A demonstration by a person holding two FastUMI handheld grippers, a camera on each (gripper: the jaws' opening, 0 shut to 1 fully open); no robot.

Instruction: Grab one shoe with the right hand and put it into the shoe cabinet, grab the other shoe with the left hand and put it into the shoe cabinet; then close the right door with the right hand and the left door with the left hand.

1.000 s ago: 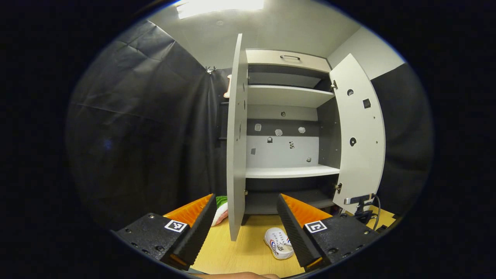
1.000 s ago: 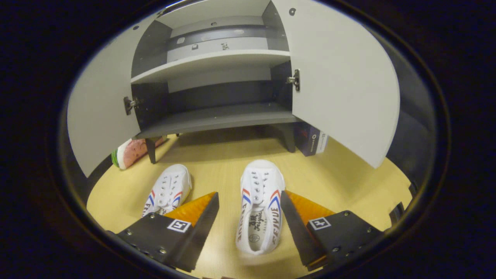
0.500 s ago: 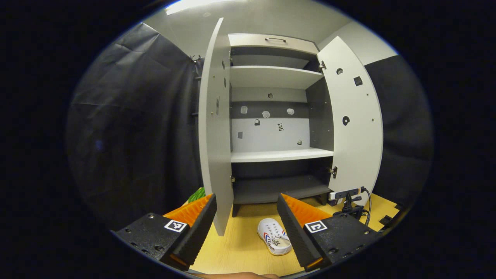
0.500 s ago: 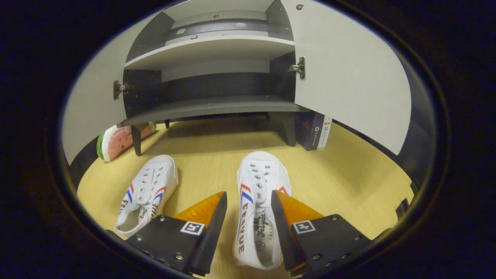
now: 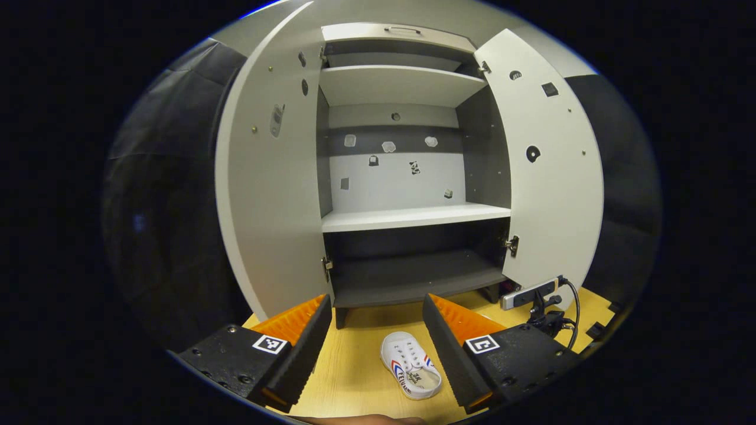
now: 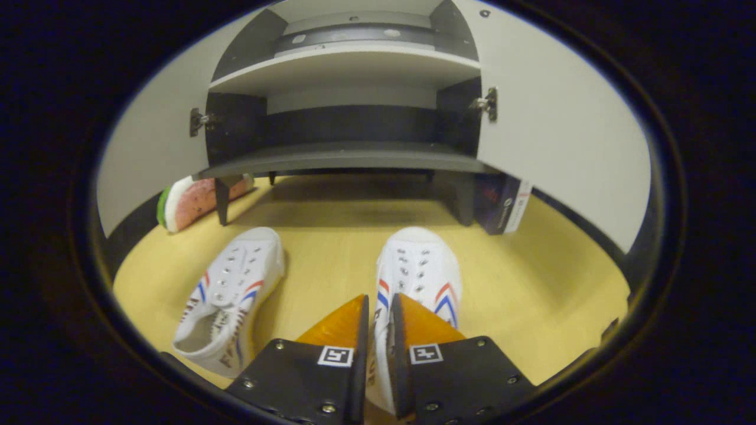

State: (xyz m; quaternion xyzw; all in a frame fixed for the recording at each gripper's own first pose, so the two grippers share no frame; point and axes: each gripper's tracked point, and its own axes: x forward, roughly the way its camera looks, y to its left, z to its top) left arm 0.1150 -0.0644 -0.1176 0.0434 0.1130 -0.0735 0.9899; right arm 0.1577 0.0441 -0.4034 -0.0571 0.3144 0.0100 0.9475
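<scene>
Right gripper view: second shoe (image 6: 227,298) lies on the table (image 6: 531,283) at left; right gripper (image 6: 378,330) pinches the side wall of the first shoe (image 6: 420,268). Left gripper (image 5: 375,330) hangs spread before the open shoe cabinet (image 5: 413,218).

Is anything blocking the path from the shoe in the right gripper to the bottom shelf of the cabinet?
Nothing visible does. The right gripper pinches the right-hand shoe; bare tabletop lies ahead, both doors stand open, and the bottom shelf looks empty.
</scene>
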